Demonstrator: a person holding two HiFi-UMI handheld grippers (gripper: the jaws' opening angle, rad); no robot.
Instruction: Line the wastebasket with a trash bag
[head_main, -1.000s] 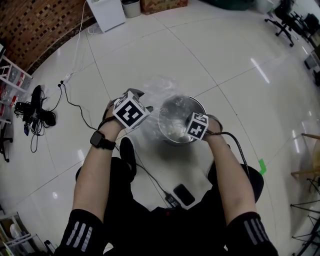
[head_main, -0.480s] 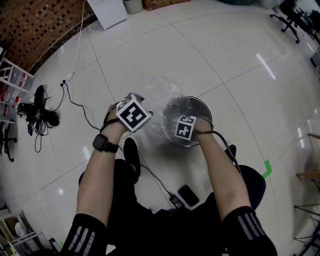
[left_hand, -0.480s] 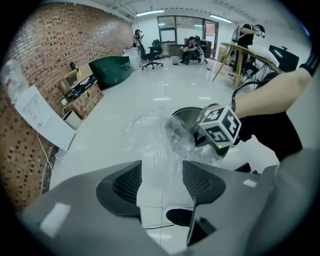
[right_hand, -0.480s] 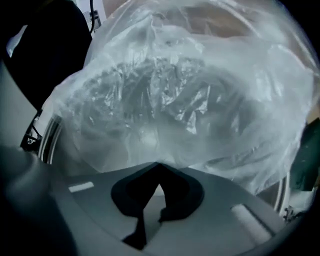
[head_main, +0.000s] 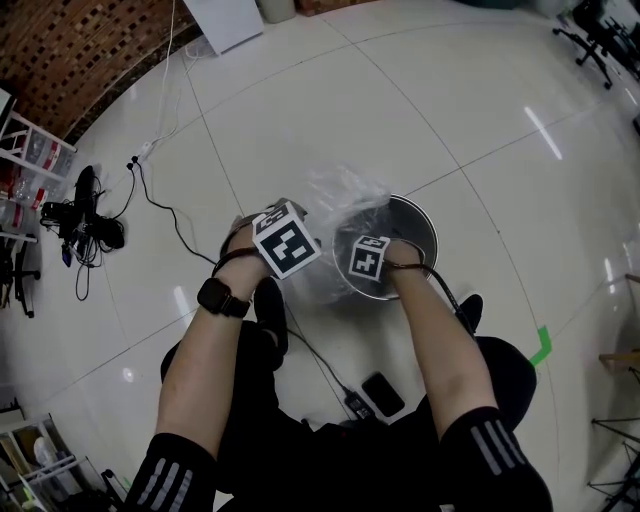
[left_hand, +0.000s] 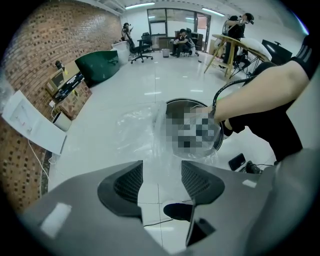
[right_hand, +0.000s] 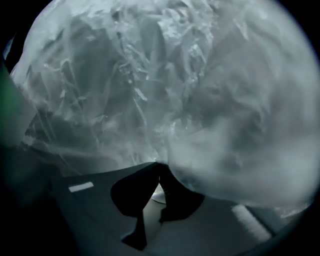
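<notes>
A round metal wastebasket (head_main: 427, 218) stands on the white tiled floor, with a clear trash bag (head_main: 340, 190) draped over its left rim and into it. My right gripper (head_main: 368, 258) reaches straight down inside the basket. In the right gripper view its jaws (right_hand: 159, 166) are shut, a fold of crumpled bag film (right_hand: 150, 75) runs from the tips, and film fills the view. My left gripper (head_main: 290, 242) hangs just left of the rim, pointing steeply down. It (left_hand: 162, 170) is open, and the bag film (left_hand: 145, 125) and basket rim (left_hand: 190, 101) lie beyond its tips, untouched by the pads.
A black shoe (head_main: 270, 310) sits close to the basket's left, a phone (head_main: 382, 393) and a cable lie on the floor near me. Cables and gear (head_main: 85, 215) lie at the left by the brick wall. A white cabinet (head_main: 225, 15) stands far back.
My right hand has sunk into the wastebasket with the bag. My left gripper has come down a little beside the rim.
</notes>
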